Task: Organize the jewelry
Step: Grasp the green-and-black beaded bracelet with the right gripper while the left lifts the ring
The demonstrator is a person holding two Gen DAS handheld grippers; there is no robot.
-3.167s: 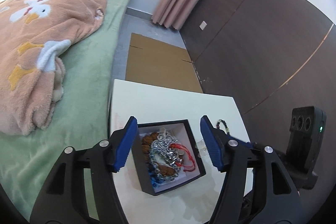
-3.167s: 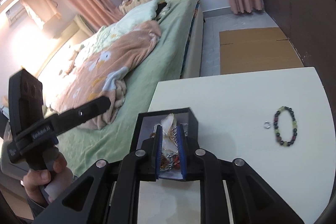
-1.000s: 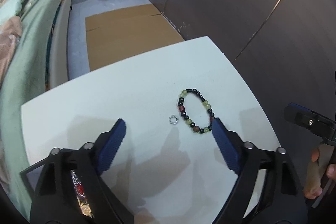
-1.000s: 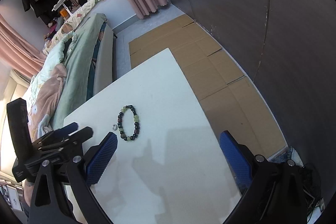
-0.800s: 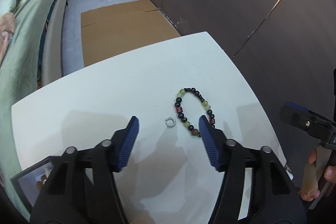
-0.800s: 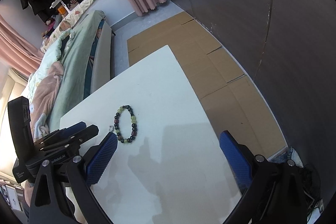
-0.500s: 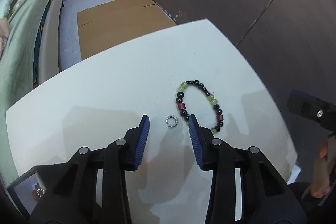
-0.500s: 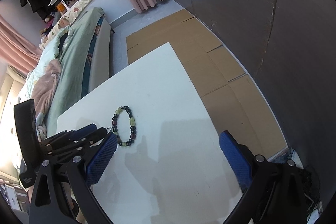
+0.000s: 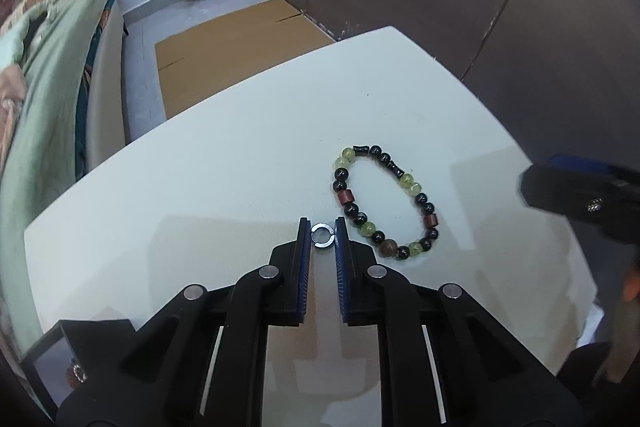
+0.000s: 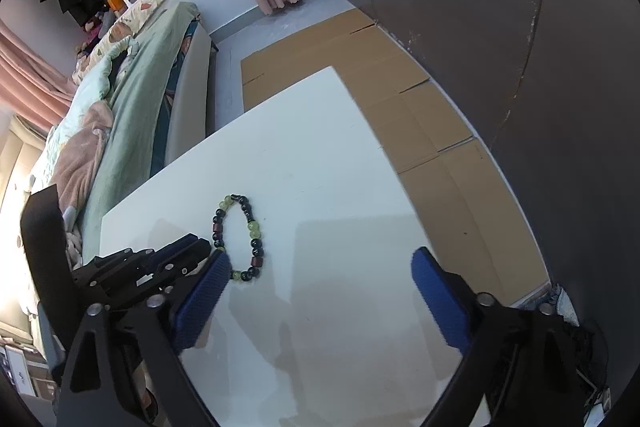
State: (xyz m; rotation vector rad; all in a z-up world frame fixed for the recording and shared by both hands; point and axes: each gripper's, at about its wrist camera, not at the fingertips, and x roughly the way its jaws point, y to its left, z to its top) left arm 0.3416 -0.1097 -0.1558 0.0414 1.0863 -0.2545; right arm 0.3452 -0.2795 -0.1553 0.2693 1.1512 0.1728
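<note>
While left claw (image 9: 322, 227) closes | one ring (image 9: 322, 235) | one bracelet (image 9: 383, 201)

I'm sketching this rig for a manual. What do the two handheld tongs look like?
Both look alike. The left tongs have matte black angular linkage arms joined by round silver pivot pins, ending in two flat fingers faced with ribbed blue pads. The right tongs have the same black frame, silver pins and blue ribbed pads. No cables, markings or sleeves are visible.
</note>
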